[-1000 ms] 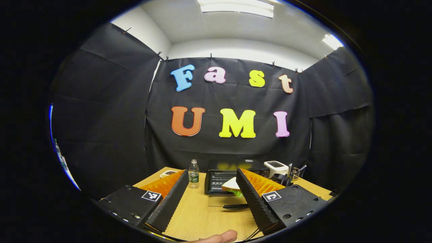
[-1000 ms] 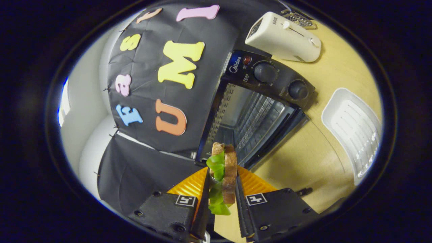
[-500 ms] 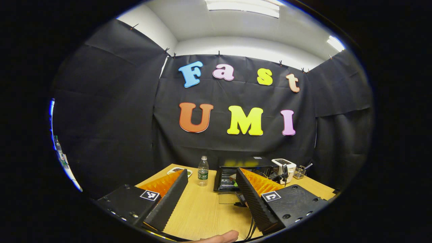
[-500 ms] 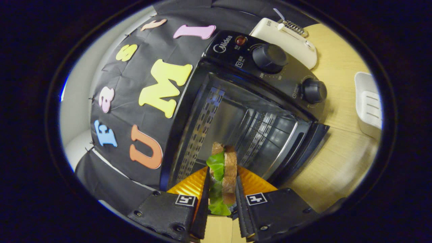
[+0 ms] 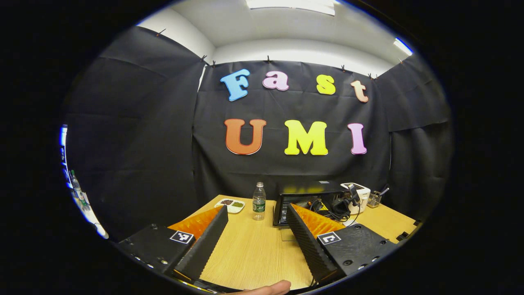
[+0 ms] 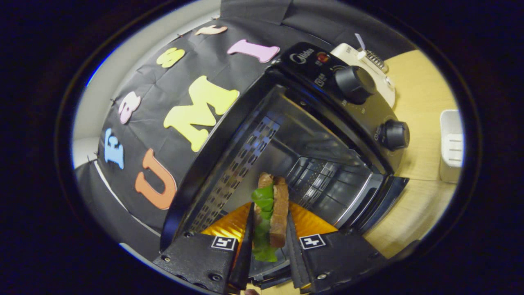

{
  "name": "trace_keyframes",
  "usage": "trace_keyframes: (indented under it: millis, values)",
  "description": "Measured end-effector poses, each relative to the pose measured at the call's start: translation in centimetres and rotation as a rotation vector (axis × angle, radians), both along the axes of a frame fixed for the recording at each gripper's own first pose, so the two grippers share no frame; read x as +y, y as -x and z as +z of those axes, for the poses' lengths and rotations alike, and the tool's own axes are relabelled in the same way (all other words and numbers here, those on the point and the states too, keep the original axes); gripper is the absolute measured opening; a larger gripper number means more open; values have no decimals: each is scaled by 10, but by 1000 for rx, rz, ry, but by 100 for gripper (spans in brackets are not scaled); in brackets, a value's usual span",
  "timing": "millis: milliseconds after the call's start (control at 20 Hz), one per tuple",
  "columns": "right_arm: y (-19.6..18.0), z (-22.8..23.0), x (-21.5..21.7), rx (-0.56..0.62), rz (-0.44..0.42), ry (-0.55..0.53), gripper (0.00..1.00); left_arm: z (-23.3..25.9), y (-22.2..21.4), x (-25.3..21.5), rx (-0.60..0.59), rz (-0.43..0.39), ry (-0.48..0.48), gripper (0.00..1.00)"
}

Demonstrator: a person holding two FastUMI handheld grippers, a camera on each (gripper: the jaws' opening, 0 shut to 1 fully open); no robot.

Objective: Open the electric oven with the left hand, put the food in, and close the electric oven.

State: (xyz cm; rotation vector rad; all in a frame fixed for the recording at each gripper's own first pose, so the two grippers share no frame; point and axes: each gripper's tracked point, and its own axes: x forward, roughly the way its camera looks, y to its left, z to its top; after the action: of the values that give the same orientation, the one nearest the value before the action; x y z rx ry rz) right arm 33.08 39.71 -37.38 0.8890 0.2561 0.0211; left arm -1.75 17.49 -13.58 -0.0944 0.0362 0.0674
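1. Left gripper view — the left gripper [image 5: 256, 235] hangs over the table [image 5: 254, 254], its fingers wide apart and holding nothing. Far back stands the electric oven [image 5: 305, 196], a water bottle [image 5: 258, 201] just left of it.
2. Right gripper view — the right gripper [image 6: 268, 241] has its fingers clamped on the sandwich [image 6: 272, 213], held on edge at the mouth of the open oven, whose door [image 6: 385, 203] is down.
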Motion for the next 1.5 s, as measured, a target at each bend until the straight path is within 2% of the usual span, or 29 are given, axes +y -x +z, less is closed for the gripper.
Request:
trace_keyframes:
  millis: [100, 150, 250, 300, 350, 400, 450, 500, 550, 600, 700, 750, 800, 950, 1150, 1400, 1450, 1500]
  values:
    - [1, -2, 3, -3, 5, 71, 46, -6, 1, 2, 6, -2, 23, 94]
    - [2, -4, 4, -1, 8, 105, 37, -9, 2, 2, 13, -5, 31, 94]
    - [2, -3, 7, 5, 15, 154, 41, -11, 3, 7, 16, 0, 30, 94]
    - [4, -4, 9, 18, 20, 180, 54, -11, 4, 9, 16, 5, 29, 94]
    - [4, -4, 12, 25, 35, 211, 43, -12, 4, 11, 16, 7, 29, 94]
    - [6, -4, 14, 29, 49, 247, 51, -12, 7, 11, 16, 5, 32, 94]
    - [7, -2, 14, 26, 57, 276, 55, -12, 8, 11, 16, 6, 35, 94]
    - [7, -2, 17, 24, 66, 305, 66, -13, 10, 12, 18, 7, 38, 94]
    - [7, -1, 17, 28, 77, 324, 83, -14, 11, 13, 21, 8, 41, 94]
    - [6, -4, 21, 35, 101, 358, 89, -14, 11, 15, 23, 12, 46, 94]
    - [5, -5, 25, 42, 141, 414, 92, -16, 13, 16, 21, 15, 52, 94]
    - [6, -6, 24, 54, 158, 454, 82, -16, 13, 16, 20, 15, 52, 94]
    - [7, -8, 23, 64, 180, 503, 99, -16, 13, 16, 21, 15, 51, 94]
    - [8, -16, 21, 111, 254, 654, 100, -17, 14, 15, 28, 17, 49, 94]
    - [10, -27, 24, 143, 361, 731, 100, -18, 17, 11, 35, 16, 47, 94]
    - [15, -33, 22, 168, 426, 852, 100, -20, 21, 6, 48, 21, 45, 94]
    - [16, -35, 22, 177, 438, 886, 93, -20, 22, 6, 50, 21, 44, 94]
    - [17, -37, 21, 197, 451, 908, 100, -21, 23, 5, 54, 21, 43, 94]
